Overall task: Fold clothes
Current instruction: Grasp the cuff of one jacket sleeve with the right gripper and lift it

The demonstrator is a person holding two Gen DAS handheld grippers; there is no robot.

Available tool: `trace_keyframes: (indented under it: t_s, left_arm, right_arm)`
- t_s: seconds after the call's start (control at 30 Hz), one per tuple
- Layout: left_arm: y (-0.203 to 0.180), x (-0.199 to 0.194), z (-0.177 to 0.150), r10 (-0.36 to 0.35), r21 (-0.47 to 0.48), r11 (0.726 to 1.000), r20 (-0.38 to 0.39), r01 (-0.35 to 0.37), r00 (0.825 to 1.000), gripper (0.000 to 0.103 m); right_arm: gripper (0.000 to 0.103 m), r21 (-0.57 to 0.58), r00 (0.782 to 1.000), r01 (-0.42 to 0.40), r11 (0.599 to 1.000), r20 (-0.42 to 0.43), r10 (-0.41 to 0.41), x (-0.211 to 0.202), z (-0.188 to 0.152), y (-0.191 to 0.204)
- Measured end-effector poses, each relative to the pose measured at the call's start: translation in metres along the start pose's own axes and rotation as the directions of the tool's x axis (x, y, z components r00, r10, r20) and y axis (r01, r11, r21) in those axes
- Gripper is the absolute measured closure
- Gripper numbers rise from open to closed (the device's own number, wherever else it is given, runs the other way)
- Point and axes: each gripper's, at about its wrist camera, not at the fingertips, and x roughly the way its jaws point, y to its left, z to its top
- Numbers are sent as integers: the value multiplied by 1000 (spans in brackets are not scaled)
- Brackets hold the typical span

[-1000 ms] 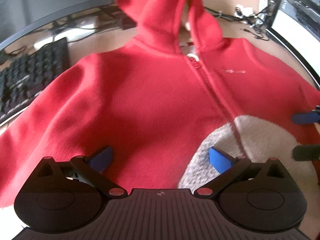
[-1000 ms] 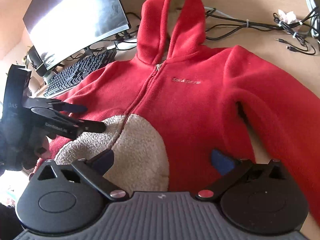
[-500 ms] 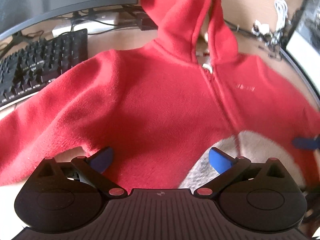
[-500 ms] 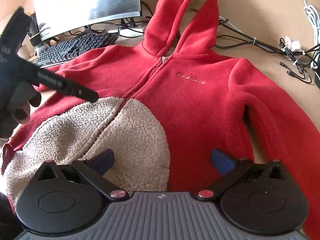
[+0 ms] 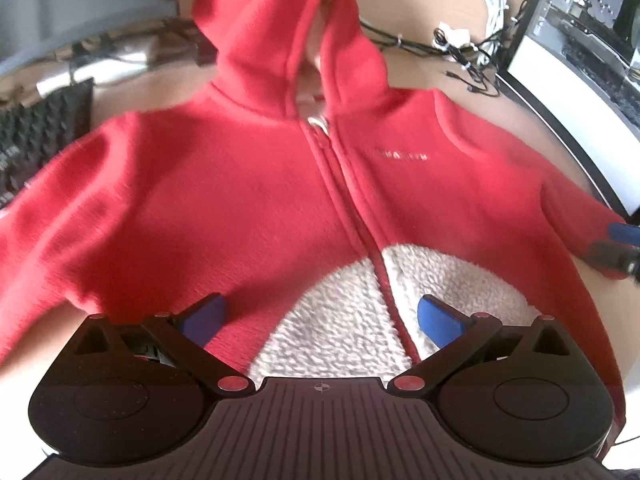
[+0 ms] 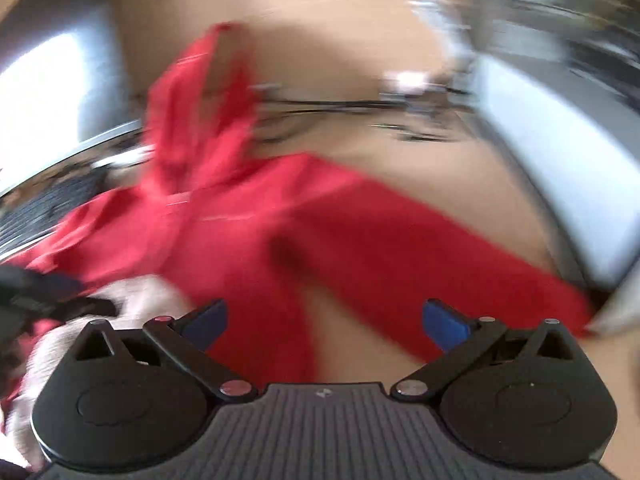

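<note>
A red zip-up fleece hoodie (image 5: 248, 200) lies face up and spread on the tan desk, hood pointing away, with a cream fleece patch (image 5: 344, 320) at its lower front. My left gripper (image 5: 320, 320) is open and empty, just above the patch near the hem. My right gripper (image 6: 324, 320) is open and empty, above the gap between the hoodie's body (image 6: 240, 240) and its outstretched sleeve (image 6: 440, 264); that view is motion-blurred. The right gripper's fingertips (image 5: 620, 240) show at the far right of the left wrist view. The left gripper (image 6: 48, 300) shows at the left edge of the right wrist view.
A black keyboard (image 5: 36, 136) and a monitor (image 6: 48, 92) stand to the left behind the hoodie. Tangled black and white cables (image 5: 468, 48) lie behind the hood. A white-edged computer case (image 5: 580, 92) borders the desk on the right.
My right gripper has swung fast to the right, from the hoodie's front to the right sleeve, blurring its view. My left gripper has shifted right, over the cream patch and zip.
</note>
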Motion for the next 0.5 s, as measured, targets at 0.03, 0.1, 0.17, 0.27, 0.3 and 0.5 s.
trace_keyframes:
  t_s: [0.03,0.1,0.17,0.27,0.3,0.5]
  left_arm:
    - [-2,1,-1,11,11,1000,9,-11,1000,0]
    - [-5,2,-2,30,28,999,13,-31,999,0]
    - [-6,2,-3,35,27,999,14,-36,999,0]
    - [-6,2,-4,38,21,999,14,-38,999,0]
    - [-6,2,-4,38,24,999,13,-39,999,0]
    - [-6,2,-4,32,49,998,9,-32,999,0]
  right_arm:
    - [0,33,999,42,999,-2,-42,-5,-2,-14]
    - [0,84,993,116,990,-8,-116,-15,-8,-36]
    - [0,132,983,186,974,-17,-186,-24,-14,-59]
    - [0,163,973,231,959,-35,-229,-33,-21,-79]
    - [0,177,971,241,954,-38,-238,-34,-23,-83]
    - [0,251,965,258,933,-32,-259,-36,-35,-95]
